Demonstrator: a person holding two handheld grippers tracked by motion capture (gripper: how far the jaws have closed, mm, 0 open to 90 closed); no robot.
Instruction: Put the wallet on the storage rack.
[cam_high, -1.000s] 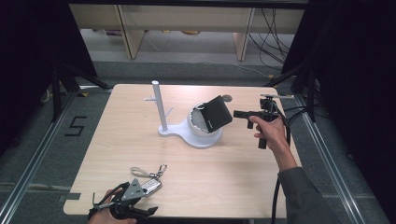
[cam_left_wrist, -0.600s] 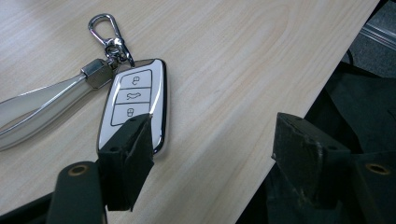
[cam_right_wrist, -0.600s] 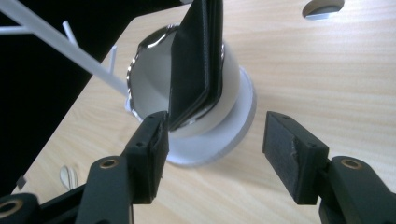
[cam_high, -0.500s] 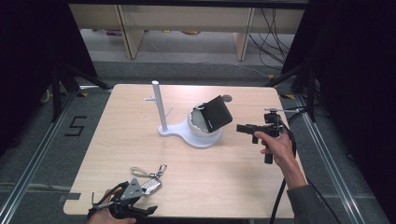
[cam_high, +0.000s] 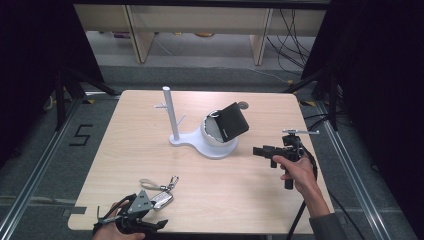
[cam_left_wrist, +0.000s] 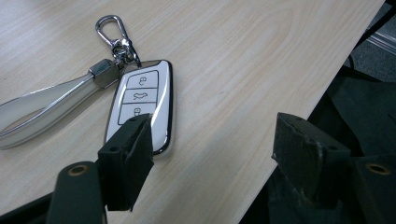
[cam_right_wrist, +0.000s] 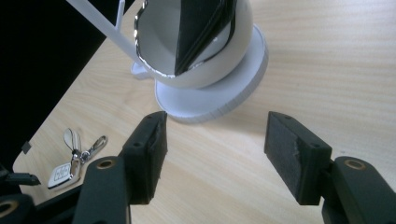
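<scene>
**Right gripper pulled back from the bowl**

You drew your right gripper (cam_high: 257, 150) away from the wallet (cam_high: 234, 121) in the white bowl (cam_high: 214, 134), toward your edge of the table (cam_high: 125, 165). Its jaws were just opening, nothing between them.

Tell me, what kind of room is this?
Probably a lab or workshop for recording tasks: a lone wooden table under a camera, dark curtains around it, cables on the floor, and a taped number five.
</scene>
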